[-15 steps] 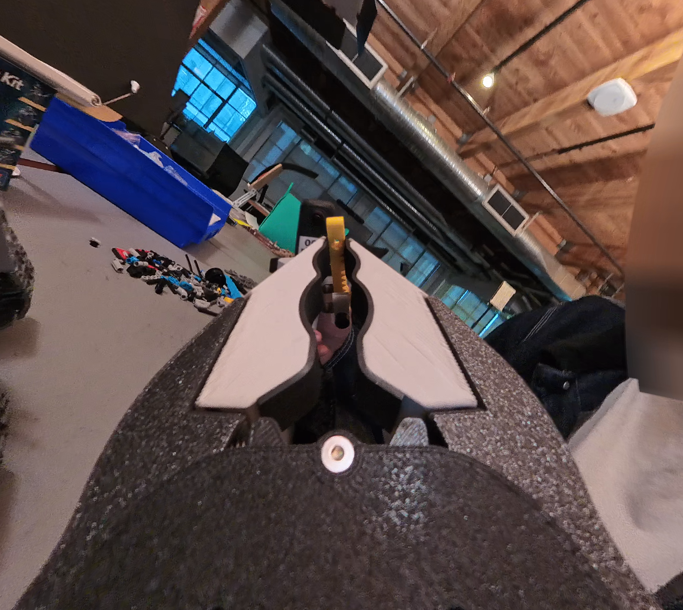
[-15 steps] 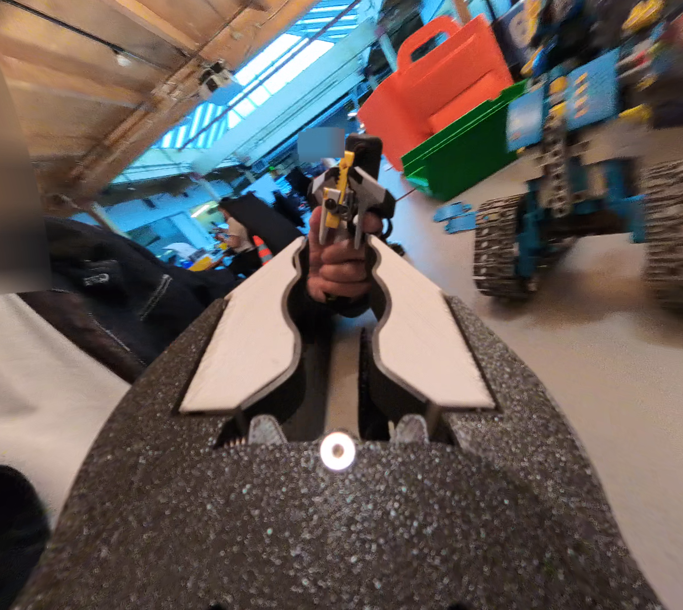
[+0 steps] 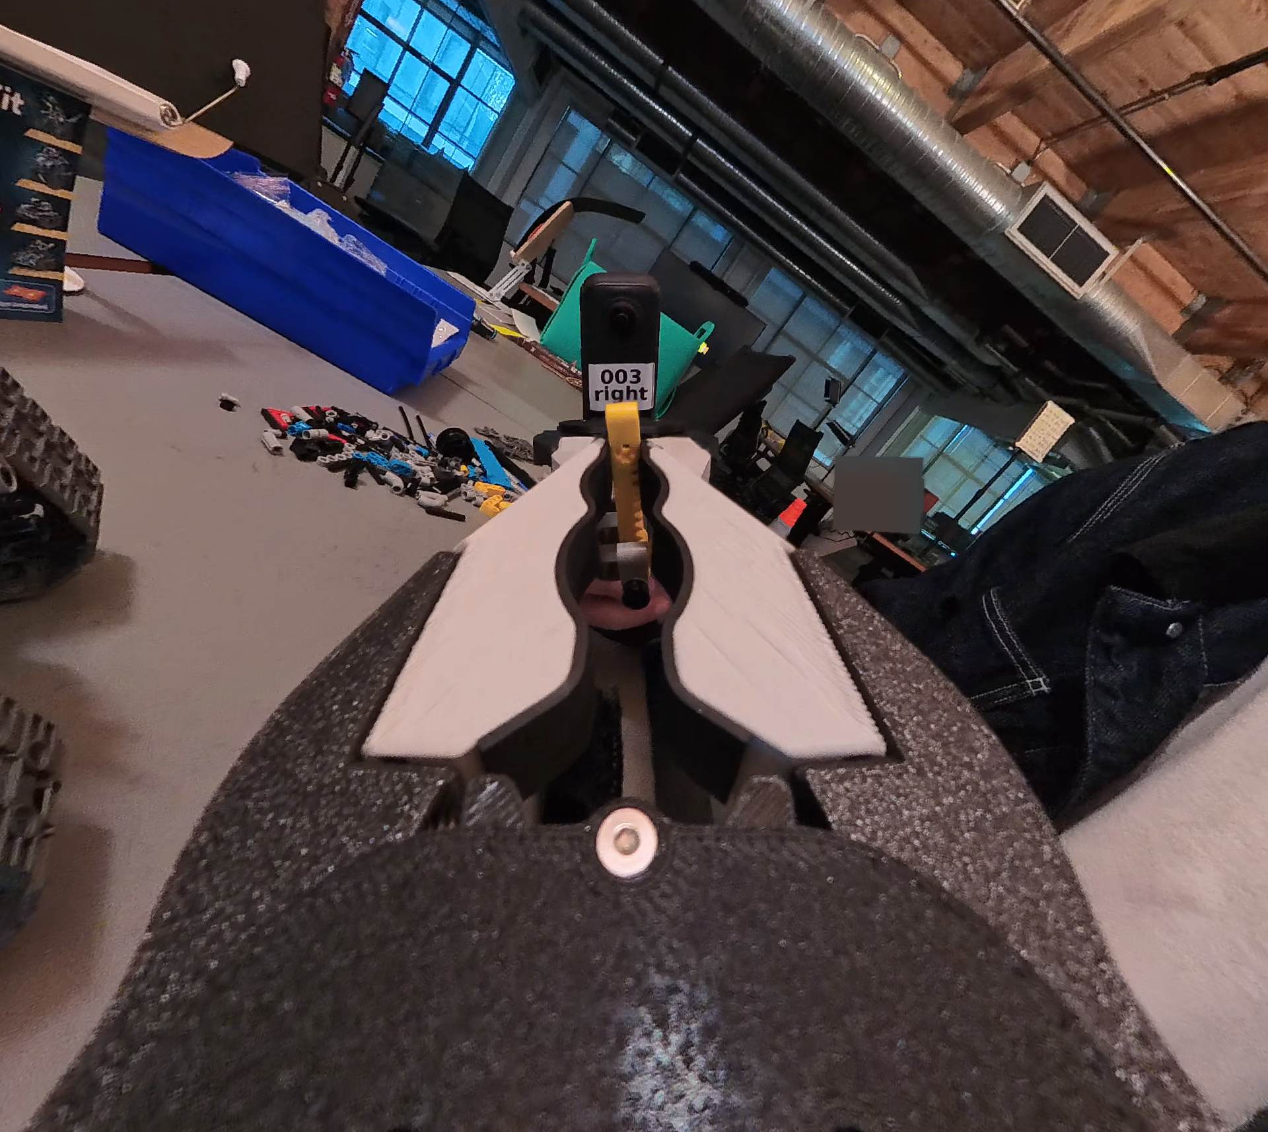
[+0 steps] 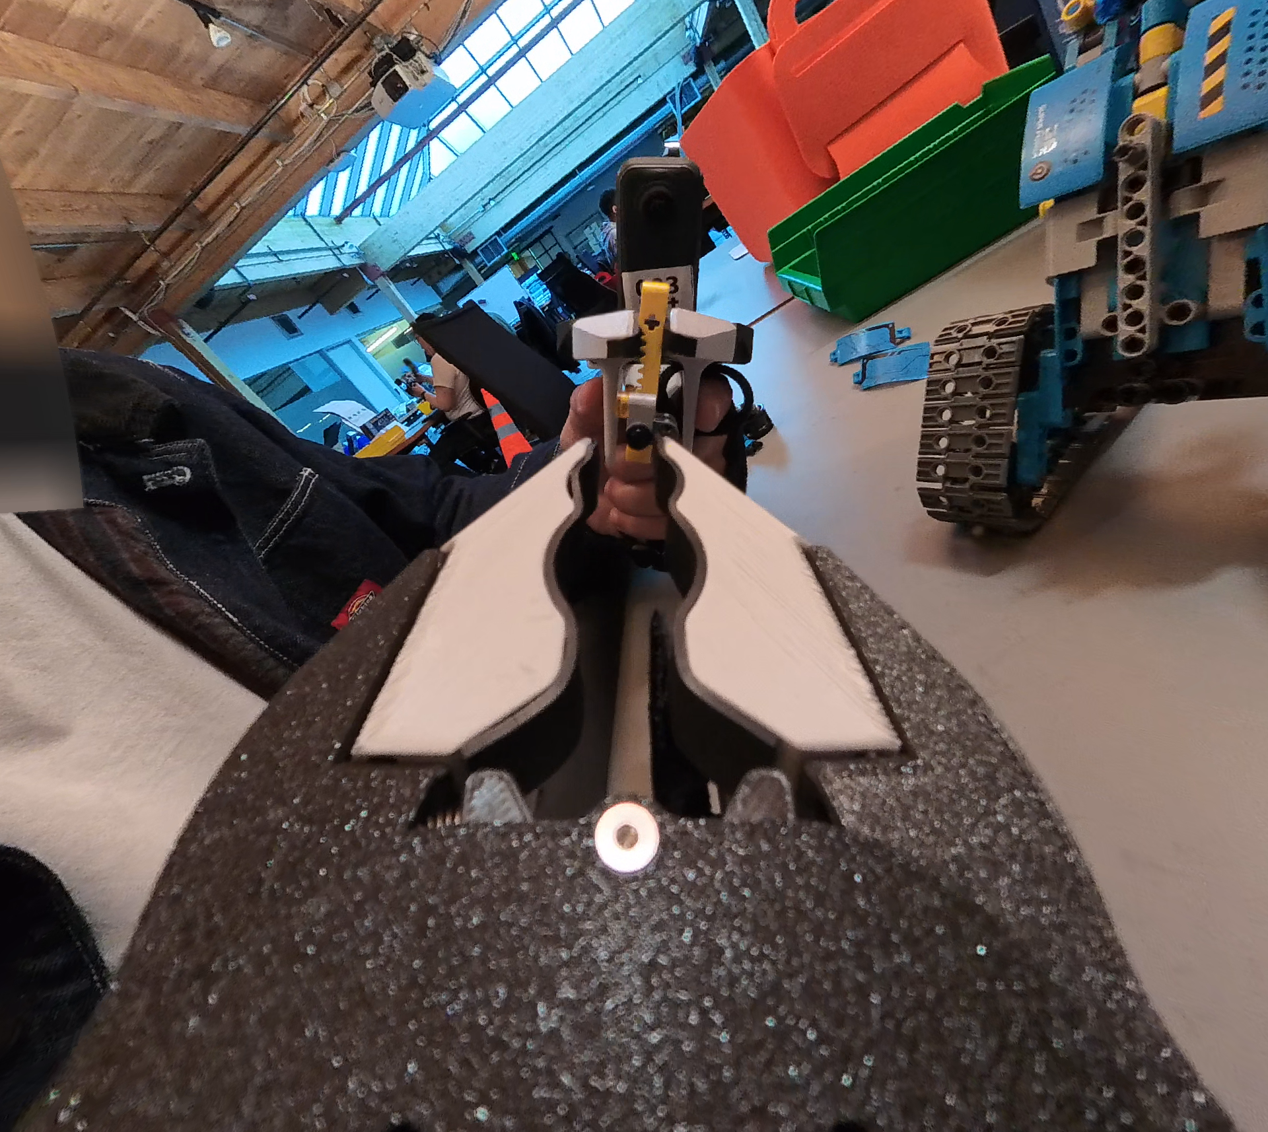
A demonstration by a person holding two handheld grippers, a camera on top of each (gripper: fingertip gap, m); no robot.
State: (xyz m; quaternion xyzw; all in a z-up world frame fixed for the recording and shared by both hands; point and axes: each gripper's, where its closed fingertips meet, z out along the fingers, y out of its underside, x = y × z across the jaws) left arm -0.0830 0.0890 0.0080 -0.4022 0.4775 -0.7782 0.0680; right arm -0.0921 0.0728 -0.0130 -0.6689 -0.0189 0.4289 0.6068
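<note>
My left gripper is shut on a yellow toothed bar and holds it upright above the grey table. A small grey connector and a black pin hang at the bar's lower end. The right wrist view shows the left gripper head-on with the bar pinched in it. My right gripper faces it. Its jaws stand a little apart around the bar's lower end with the black pin. I cannot tell whether they touch it.
A blue bin stands at the back left with a pile of small loose parts before it. A blue tracked model, a green bin and an orange case stand at the right. A person's denim sleeve is close by. Left and right tips are no more than a few centimetres apart.
The two grippers have come closer together, tip to tip. The right jaws have narrowed. The left gripper still holds the yellow bar.
</note>
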